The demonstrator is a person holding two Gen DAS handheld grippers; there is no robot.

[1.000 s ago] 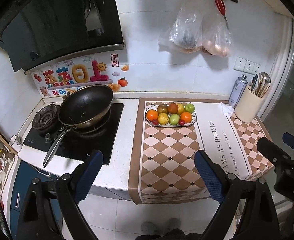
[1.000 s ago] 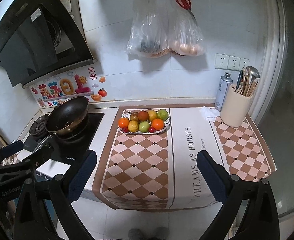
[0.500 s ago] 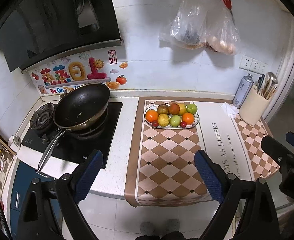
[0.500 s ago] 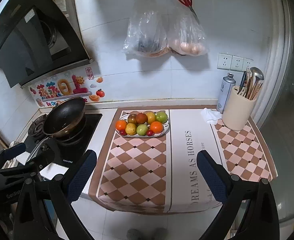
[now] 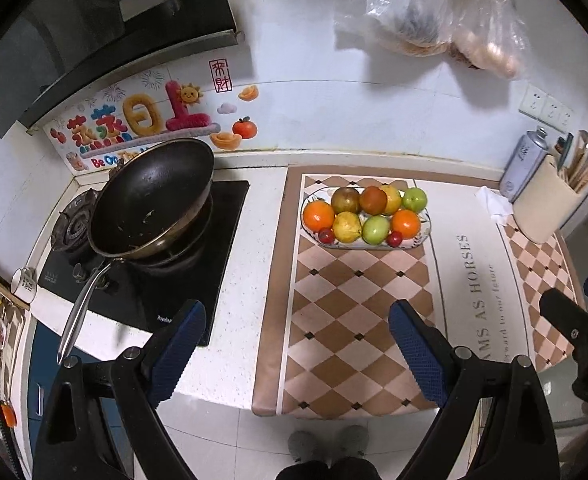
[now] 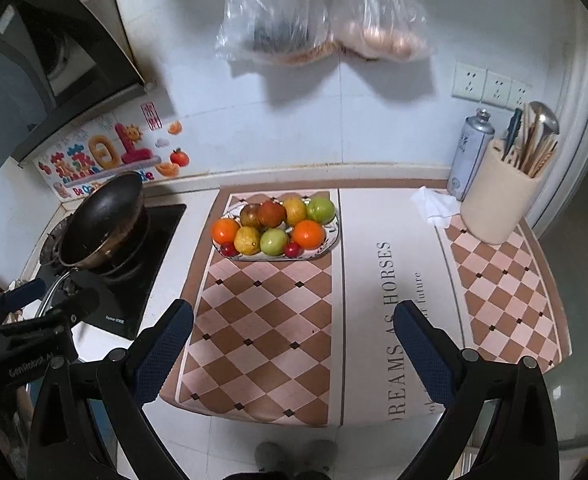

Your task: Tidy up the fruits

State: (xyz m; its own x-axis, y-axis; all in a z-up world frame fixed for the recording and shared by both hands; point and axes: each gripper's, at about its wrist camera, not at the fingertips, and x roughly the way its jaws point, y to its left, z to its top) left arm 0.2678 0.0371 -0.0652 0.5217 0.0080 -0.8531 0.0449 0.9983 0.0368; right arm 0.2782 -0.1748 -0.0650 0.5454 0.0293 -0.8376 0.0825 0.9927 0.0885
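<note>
An oval plate (image 5: 425, 236) (image 6: 336, 236) piled with fruit stands at the back of a checkered mat (image 5: 346, 320) (image 6: 262, 320). The fruit includes oranges (image 5: 318, 216) (image 6: 309, 234), green apples (image 5: 375, 229) (image 6: 320, 209), a yellow fruit (image 5: 347, 227), a brown-red fruit (image 6: 271, 213) and small red fruits (image 5: 395, 239). My left gripper (image 5: 297, 350) is open and empty, over the counter's front edge, well short of the plate. My right gripper (image 6: 294, 350) is also open and empty, at the front edge.
A black wok (image 5: 152, 196) (image 6: 102, 216) sits on the stove at the left. A utensil holder (image 6: 498, 200), a spray can (image 6: 470, 156) and a crumpled tissue (image 6: 434, 206) stand at the back right. Plastic bags (image 6: 318, 20) hang on the wall above.
Both grippers have moved forward and down toward the counter, so the plate and mat look larger. Both stay open.
</note>
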